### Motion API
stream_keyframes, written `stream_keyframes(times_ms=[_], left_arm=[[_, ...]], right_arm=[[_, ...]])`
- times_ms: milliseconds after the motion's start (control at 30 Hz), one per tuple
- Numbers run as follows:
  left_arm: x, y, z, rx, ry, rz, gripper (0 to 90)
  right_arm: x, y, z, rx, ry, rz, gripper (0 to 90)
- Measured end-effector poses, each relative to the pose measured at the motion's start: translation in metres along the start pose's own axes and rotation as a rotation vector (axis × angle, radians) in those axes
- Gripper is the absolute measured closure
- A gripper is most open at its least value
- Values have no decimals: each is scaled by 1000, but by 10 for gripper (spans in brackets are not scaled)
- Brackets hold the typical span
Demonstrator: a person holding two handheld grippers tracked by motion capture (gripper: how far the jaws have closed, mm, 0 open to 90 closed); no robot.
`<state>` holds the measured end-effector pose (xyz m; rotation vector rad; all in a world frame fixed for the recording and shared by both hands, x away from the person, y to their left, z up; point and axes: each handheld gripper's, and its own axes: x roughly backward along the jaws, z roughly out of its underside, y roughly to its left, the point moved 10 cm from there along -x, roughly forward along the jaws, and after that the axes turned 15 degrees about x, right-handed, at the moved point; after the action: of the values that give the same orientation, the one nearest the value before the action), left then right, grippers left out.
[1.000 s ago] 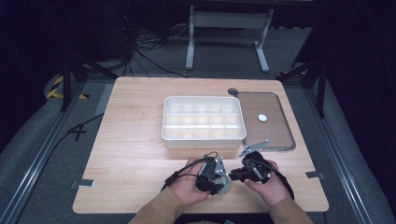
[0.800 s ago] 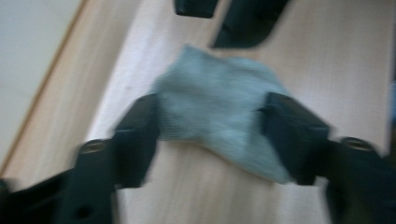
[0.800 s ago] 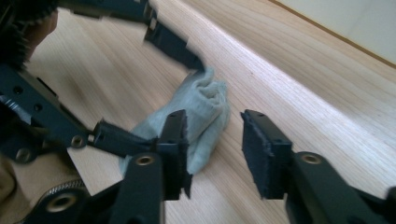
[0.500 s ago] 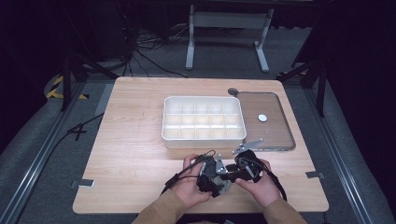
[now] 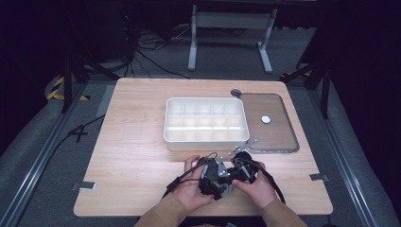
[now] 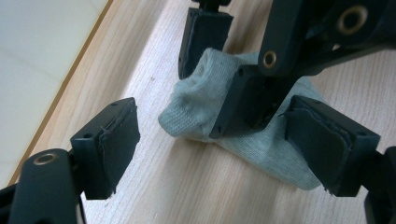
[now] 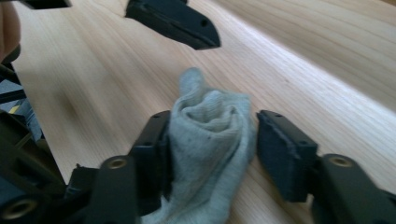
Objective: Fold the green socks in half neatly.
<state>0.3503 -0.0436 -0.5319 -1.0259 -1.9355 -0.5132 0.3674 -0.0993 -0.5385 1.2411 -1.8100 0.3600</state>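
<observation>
Since the earlier frames the right gripper (image 5: 239, 172) has edged in toward the left gripper (image 5: 213, 177) and dropped slightly; both sets of jaws have just been opening.

Grey sock (image 7: 210, 140) lies bunched on the table (image 5: 132, 156) at the near edge, between the two tools. Right jaws straddle it, released: one pad against the cloth, the other standing clear. Left jaws spread wide, empty, with the sock (image 6: 243, 130) just ahead of them and partly behind the right tool.

Sock's long axis runs roughly along the right jaws, rolled end pointing away. Right hand is nearer.

Farther off: white divided tray (image 5: 206, 124), its lid (image 5: 268, 124) beside it.
</observation>
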Motion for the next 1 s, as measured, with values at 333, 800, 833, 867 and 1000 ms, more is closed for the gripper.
stream_keyframes(times_ms=[333, 800, 833, 867, 1000], left_arm=[[12, 4, 5, 51, 24, 28, 263], [57, 56, 43, 248, 25, 17, 225], [60, 59, 46, 271, 23, 37, 251], [63, 63, 48, 288, 13, 45, 275], [73, 74, 50, 321, -10, 51, 265]], right_arm=[[1, 6, -2, 35, -4, -5, 716], [39, -1, -15, 93, -146, 104, 726], [42, -1, -16, 96, -151, 109, 726], [45, -2, -18, 95, -159, 113, 725], [51, -4, -21, 104, -174, 132, 725]])
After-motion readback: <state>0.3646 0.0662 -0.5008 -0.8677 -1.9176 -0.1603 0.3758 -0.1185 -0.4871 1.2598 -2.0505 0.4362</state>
